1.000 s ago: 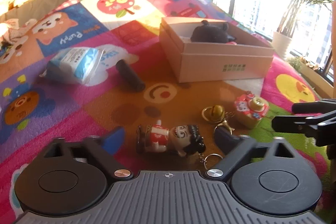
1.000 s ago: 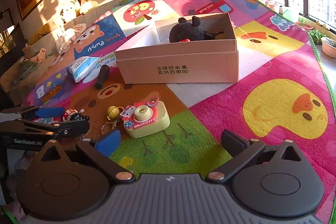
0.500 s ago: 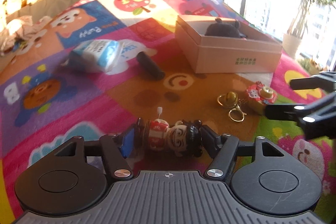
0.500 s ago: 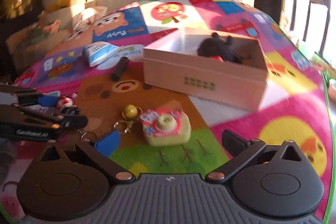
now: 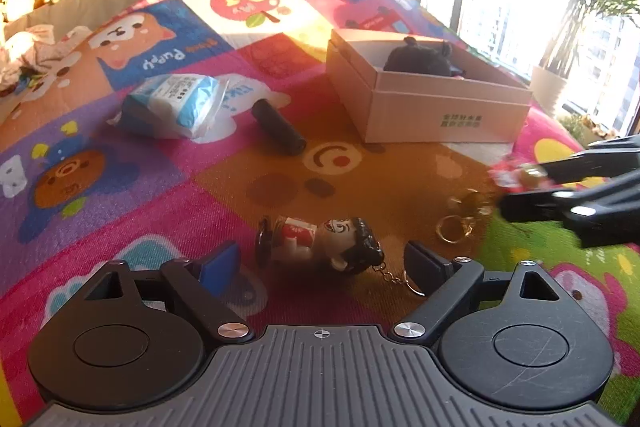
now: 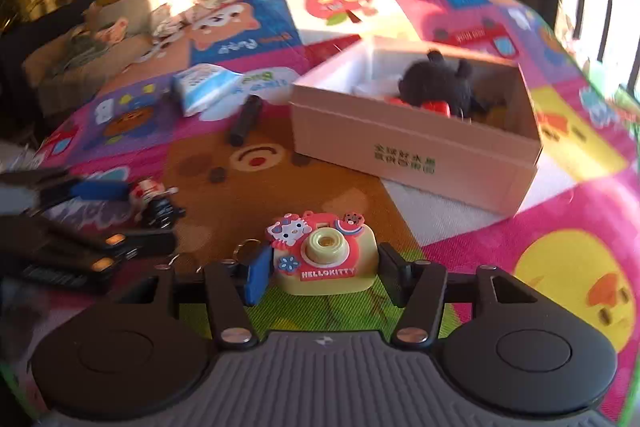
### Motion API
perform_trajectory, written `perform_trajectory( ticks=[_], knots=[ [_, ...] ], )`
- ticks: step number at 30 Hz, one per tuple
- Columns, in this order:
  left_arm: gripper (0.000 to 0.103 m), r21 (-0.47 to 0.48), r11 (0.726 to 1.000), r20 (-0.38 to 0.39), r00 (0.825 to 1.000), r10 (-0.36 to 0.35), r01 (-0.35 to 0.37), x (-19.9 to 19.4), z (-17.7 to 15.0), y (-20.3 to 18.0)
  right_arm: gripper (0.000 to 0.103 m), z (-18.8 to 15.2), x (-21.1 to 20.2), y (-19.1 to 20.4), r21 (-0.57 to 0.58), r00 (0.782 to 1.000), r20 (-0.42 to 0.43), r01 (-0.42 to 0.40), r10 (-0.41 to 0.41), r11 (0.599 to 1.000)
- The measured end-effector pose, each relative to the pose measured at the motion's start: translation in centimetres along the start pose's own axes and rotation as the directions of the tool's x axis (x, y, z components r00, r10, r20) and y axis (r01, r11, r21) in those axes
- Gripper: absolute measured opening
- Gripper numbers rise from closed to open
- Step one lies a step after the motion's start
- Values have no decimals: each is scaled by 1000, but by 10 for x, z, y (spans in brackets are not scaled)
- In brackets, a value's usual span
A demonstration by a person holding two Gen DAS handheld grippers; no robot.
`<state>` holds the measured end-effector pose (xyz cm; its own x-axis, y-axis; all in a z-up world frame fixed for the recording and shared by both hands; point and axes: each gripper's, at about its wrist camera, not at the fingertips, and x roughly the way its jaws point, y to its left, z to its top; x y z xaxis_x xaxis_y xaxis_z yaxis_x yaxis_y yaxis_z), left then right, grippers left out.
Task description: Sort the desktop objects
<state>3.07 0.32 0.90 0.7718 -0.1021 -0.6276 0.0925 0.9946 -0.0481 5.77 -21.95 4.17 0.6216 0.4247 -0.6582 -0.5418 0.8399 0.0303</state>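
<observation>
My left gripper (image 5: 320, 263) is opening; the doll keychain (image 5: 320, 243) lies on the play mat (image 5: 120, 211) between its spread fingers, clear of both pads. My right gripper (image 6: 322, 275) is closing around the toy camera (image 6: 324, 253); whether the pads already press it I cannot tell. Beyond lie a black cylinder (image 5: 278, 127) and tissue pack (image 5: 172, 105). The open cardboard box (image 6: 400, 143) holds a black plush toy (image 6: 436, 85).
</observation>
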Motion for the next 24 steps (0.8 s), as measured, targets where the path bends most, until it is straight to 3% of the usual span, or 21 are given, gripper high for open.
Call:
perform_trajectory(
  ticks=[3, 5, 8, 11, 14, 17, 21, 24],
  knots=[
    [85, 18, 1000, -7, 1000, 10, -10, 4, 3, -4, 56, 0, -21, 3, -31, 1000, 19, -8, 9, 999],
    [70, 36, 999, -5, 1000, 26, -25, 5, 4, -9, 56, 1, -35, 3, -38, 999, 31, -14, 15, 999],
    [70, 28, 1000, 8, 1000, -3, 3, -1, 12, -15, 56, 7, -58, -3, -32, 998, 65, -23, 25, 999],
    [70, 67, 998, 102, 994, -28, 21, -22, 38, -25, 56, 18, -88, -16, -18, 992, 127, -20, 22, 1000],
    [70, 111, 994, 226, 973, -49, 24, -42, 78, -36, 56, 36, -125, -33, 5, 971, 237, -7, 6, 1000],
    [70, 138, 990, 304, 951, -61, 20, -46, 117, -46, 56, 53, -157, -48, 25, 934, 355, 31, -38, 999],
    [70, 163, 986, 322, 944, -76, 24, -22, 152, -56, 56, 66, -170, -64, 38, 899, 432, 62, -72, 997],
    [70, 154, 987, 308, 946, -97, 51, 4, 168, -59, 56, 73, -160, -75, 58, 897, 434, 69, -87, 996]
  ],
)
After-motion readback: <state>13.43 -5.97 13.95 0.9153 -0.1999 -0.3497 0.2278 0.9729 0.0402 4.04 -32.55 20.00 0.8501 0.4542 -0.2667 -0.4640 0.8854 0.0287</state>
